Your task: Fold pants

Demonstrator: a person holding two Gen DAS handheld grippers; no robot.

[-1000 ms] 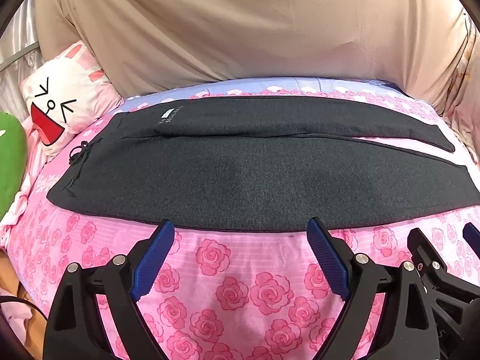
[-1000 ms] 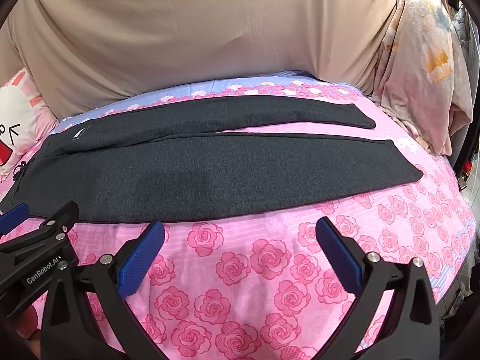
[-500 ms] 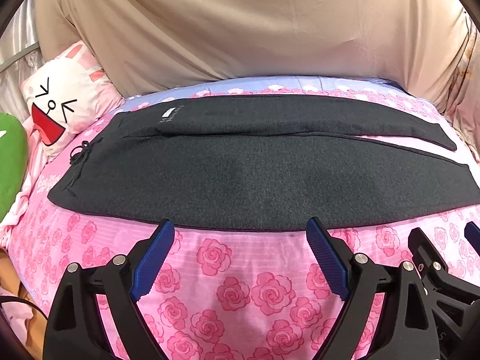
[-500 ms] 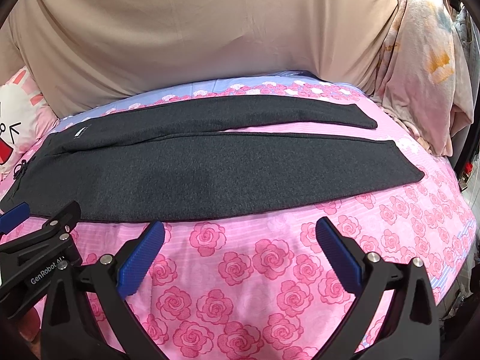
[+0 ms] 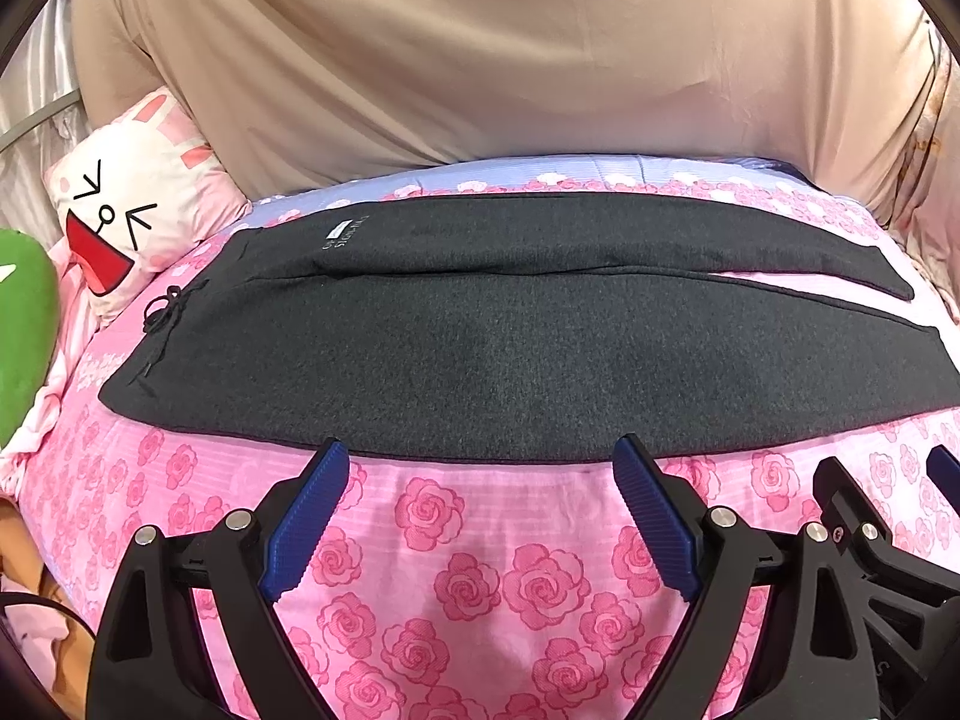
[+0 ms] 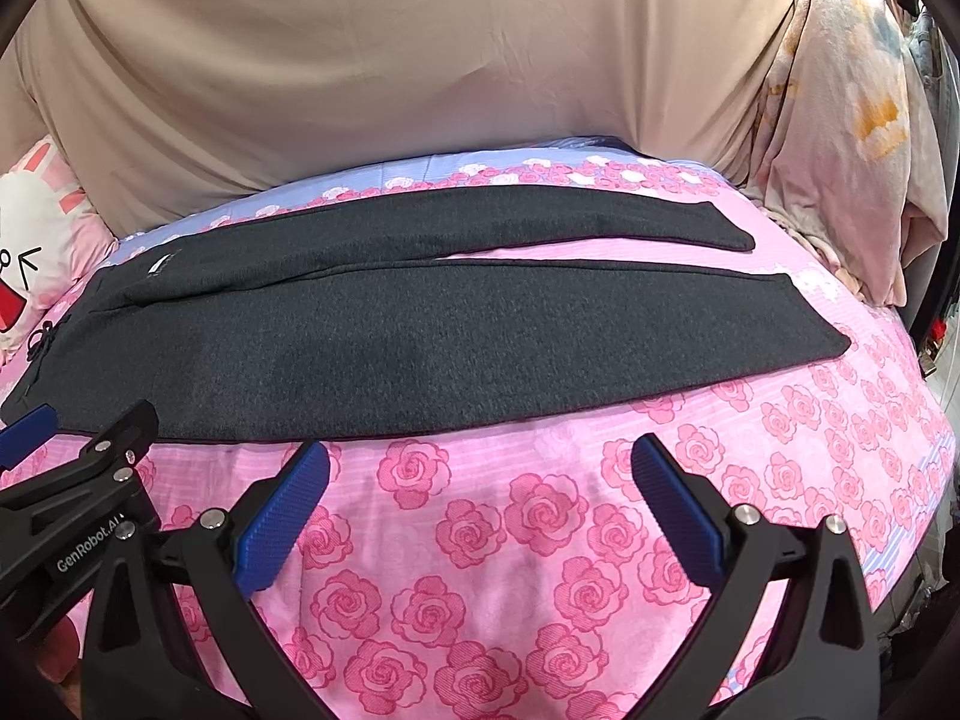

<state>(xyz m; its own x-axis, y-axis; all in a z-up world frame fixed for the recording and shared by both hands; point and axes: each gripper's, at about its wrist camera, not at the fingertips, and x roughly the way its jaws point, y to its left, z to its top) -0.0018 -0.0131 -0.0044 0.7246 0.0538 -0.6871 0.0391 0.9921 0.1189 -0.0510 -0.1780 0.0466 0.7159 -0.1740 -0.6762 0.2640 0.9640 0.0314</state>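
Fold not started yet, judging by the layout; every fold is left to do. Left gripper is hovering low over the near strip of pink rose bedspread, jaws spread wide, gripping nothing. Right gripper is sitting just beside it on the right, also spread and empty. Beyond the tips, dark grey pants are lying flat across the bed, waistband left, legs running right, slightly parted. Cartoon pillow far left.

Bright, even, soft light; sharp focus, with strong fisheye bending and dark corners.
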